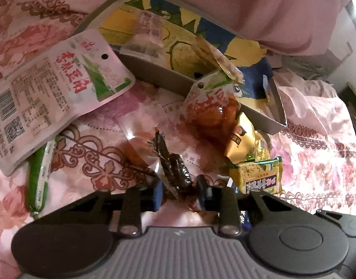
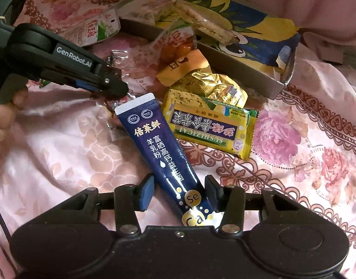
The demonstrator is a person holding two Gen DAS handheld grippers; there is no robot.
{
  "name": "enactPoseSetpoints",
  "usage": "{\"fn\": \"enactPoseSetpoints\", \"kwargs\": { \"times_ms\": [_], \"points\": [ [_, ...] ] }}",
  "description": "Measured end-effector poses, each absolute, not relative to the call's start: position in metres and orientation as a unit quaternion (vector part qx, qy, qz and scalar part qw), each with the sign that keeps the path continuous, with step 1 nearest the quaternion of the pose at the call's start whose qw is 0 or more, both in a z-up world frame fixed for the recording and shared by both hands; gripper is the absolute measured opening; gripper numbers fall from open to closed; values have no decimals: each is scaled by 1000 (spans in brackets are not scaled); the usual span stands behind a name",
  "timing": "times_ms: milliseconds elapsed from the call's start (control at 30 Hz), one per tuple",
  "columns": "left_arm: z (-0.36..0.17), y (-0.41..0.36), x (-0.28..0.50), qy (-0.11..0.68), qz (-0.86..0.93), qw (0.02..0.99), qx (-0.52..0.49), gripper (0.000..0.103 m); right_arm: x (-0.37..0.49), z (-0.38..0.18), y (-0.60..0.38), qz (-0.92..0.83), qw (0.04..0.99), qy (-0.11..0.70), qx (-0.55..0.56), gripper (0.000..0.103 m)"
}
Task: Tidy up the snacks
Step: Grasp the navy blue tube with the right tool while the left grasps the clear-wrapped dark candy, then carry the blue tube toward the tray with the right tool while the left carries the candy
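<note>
Fingers (image 1: 157,193) of the left gripper (image 1: 179,191) pinch a dark crinkled transparent snack wrapper (image 1: 171,162); right gripper (image 2: 178,191) fingers straddle a navy milk-powder stick sachet (image 2: 161,148), spread wide, grey cardboard box (image 2: 259,79) at one o'clock.

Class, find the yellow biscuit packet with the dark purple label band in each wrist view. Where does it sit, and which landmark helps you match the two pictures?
Left wrist view: the yellow biscuit packet with the dark purple label band lies at lower right, just beyond the right finger.
Right wrist view: the packet lies right of centre, beside the dark blue stick sachet.
Shared landmark: the grey cardboard box with a yellow and blue lining behind it.
</note>
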State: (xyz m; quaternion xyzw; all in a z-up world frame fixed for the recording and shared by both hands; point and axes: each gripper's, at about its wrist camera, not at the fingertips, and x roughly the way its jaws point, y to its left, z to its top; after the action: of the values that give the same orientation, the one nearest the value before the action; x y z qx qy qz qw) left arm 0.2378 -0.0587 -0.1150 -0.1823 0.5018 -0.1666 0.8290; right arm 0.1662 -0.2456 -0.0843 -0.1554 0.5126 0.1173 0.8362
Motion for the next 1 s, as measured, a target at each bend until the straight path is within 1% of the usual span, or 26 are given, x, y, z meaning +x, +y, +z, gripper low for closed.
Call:
{"fn": "enactPoseSetpoints", "kwargs": {
  "times_ms": [267,400,600,667,833,1000],
  "points": [
    [-108,-54,224,502,-153,833,-177,23,162,-83,-245,111,839,509,-154,48],
    [-101,-51,214,499,-150,836,-172,23,159,-80,-246,97,846,501,-154,47],
    [-89,-47,203,475,-138,856,-150,22,153,-74,-250,85,856,489,-143,45],
    [-83,-46,198,463,-136,865,-140,19,150,-70,-250,86,861,483,-136,45],
    [-72,-48,189,443,-136,878,-120,18,143,-62,-249,80,874,460,-134,44],
    [-66,-49,185,431,-136,884,-118,18,139,-55,-248,63,893,419,-152,44]
  ]
}}
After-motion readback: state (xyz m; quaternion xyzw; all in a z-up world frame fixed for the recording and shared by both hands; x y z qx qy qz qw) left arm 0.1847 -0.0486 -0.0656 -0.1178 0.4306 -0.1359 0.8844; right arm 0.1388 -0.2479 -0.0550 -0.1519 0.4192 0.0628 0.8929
